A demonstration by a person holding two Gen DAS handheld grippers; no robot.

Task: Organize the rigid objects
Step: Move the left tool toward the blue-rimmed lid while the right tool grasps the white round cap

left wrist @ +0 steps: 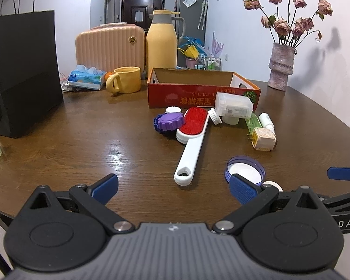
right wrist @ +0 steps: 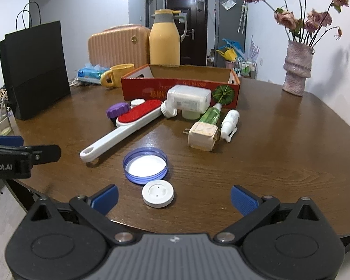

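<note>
- Left gripper (left wrist: 175,187): jaws spread wide, nothing between them, low centre of left wrist view, hovering at near table edge. Looks like staging, not grabbing yet.
- Right gripper (right wrist: 174,199): jaws also spread, empty. White round cap (right wrist: 158,196) sits just ahead betw the pads, lower centre of right view, not touched. Prob first pick since it's closest.
- Blue lid (right wrist: 145,165) lies open side up just behind the white cap, nearly touching it.
- Lint brush (left wrist: 190,144), red pad up, runs diagonally mid-frame; handle end points toward grippers, so easy to pinch there.
- Purple cap (left wrist: 168,121) + small white cap (left wrist: 173,110) bunched at brush head, left side, touching it.
- White plastic bottle (left wrist: 233,107) on its side leaning at the red cardboard box (left wrist: 198,95); green bottle (right wrist: 211,115), small white spray bottle (right wrist: 229,122), beige plug adapter (right wrist: 203,136) clustered right of it.
- Box is open-topped, looks empty from here, behind the clutter, centre frame. Likely the drop target, so loose items sit in front of it.
- Task not begun by look of it: all rigid items loose on wooden table (left wrist: 93,135).
</note>
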